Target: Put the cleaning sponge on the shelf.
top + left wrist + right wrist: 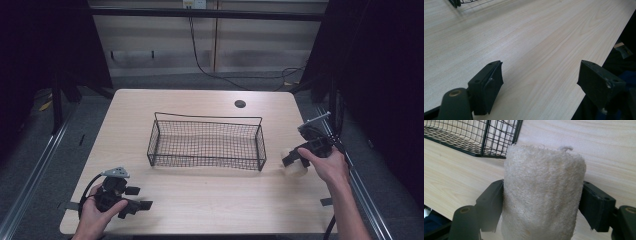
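Observation:
A cream loofah sponge (pixel 542 195) stands between the black jaws of my right gripper (pixel 541 202), which press on both its sides. In the high view the right gripper (pixel 295 162) holds that loofah sponge (pixel 295 169) just above the table, right of the black wire basket (pixel 207 141). The basket's corner (pixel 486 137) appears at the upper left of the right gripper view. My left gripper (pixel 134 206) rests at the table's front left corner, its jaws wide apart with nothing between them (pixel 541 85).
The light wood table (pixel 200 195) has a round cable hole (pixel 240 104) at the back. Its front edge (pixel 599 60) runs close by the left gripper. Dark floor and metal rails surround the table.

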